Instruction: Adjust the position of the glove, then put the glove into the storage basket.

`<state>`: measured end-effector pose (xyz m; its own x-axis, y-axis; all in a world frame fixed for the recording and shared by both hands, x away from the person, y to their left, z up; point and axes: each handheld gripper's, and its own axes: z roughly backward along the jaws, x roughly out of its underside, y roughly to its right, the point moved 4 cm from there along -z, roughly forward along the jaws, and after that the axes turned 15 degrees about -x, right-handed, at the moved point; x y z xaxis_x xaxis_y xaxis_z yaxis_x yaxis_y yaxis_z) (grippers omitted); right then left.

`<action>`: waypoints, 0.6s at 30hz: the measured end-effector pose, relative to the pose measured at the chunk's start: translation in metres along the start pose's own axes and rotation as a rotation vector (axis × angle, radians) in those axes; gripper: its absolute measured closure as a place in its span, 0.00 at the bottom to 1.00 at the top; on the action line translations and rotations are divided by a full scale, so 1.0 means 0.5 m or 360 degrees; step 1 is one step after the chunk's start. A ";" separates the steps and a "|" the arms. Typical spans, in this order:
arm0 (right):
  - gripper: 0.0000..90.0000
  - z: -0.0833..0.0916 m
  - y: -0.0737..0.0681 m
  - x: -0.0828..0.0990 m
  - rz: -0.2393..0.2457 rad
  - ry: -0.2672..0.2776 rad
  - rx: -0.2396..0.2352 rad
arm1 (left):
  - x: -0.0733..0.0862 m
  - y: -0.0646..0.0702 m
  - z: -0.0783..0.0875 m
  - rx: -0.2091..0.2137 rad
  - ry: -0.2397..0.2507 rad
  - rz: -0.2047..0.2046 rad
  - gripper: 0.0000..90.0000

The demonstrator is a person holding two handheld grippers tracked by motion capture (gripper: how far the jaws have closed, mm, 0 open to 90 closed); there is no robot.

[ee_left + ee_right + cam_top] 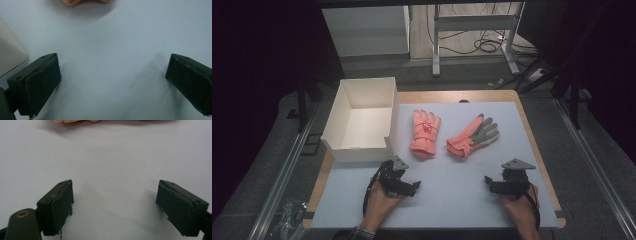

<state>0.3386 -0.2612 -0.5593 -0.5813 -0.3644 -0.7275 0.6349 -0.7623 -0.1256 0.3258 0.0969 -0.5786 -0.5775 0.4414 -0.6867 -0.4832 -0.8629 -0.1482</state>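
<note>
Both grippers, the left gripper (404,186) and the right gripper (498,186), rested low in the frame with fingers apart and empty, likely poised to reach the two pink gloves (425,133) (472,136) lying mid-table beside the open white box (362,117) at upper left.

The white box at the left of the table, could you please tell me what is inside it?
The white box stands open, and the high view shows a bare white floor and inner walls, with nothing lying in it. The strip of floor right behind its near wall is hidden. Both orange gloves lie outside, on the mat.
</note>
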 end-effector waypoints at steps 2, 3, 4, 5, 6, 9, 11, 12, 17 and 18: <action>0.16 0.000 0.000 0.000 0.0000 -0.0001 0.0000 | 0.000 0.000 0.000 0.0000 0.0001 -0.0001 0.00; 0.16 0.000 0.000 0.000 0.0000 0.0000 0.0001 | 0.000 0.000 0.000 0.0000 0.0002 0.0000 0.00; 0.16 0.000 0.000 0.000 0.0000 0.0000 0.0001 | 0.000 0.000 0.000 0.0000 0.0002 0.0000 0.00; 0.16 0.000 0.000 0.000 -0.0001 0.0000 0.0001 | 0.000 0.000 0.000 0.0000 0.0002 0.0001 0.00; 0.16 0.000 0.000 0.000 -0.0001 -0.0001 0.0000 | 0.000 0.000 0.000 0.0000 0.0002 0.0000 0.00; 0.16 0.000 0.000 0.000 -0.0002 -0.0001 -0.0001 | 0.000 0.000 0.000 0.0001 0.0002 0.0001 0.00; 0.16 0.000 0.000 0.000 -0.0003 -0.0003 -0.0002 | 0.000 0.000 0.000 0.0001 0.0002 0.0001 0.00; 0.16 0.000 0.000 0.000 -0.0001 -0.0005 0.0001 | 0.000 0.000 0.000 0.0002 0.0003 0.0003 0.00; 0.16 0.000 0.000 -0.001 -0.0003 -0.0009 0.0006 | 0.000 0.000 0.000 0.0002 0.0004 0.0004 0.00; 0.16 0.000 -0.001 -0.001 -0.0005 -0.0010 0.0011 | 0.000 -0.001 0.000 0.0003 0.0004 0.0004 0.00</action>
<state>0.3385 -0.2606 -0.5589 -0.5865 -0.3652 -0.7229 0.6295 -0.7672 -0.1231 0.3259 0.0973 -0.5786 -0.5771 0.4385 -0.6890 -0.4829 -0.8636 -0.1451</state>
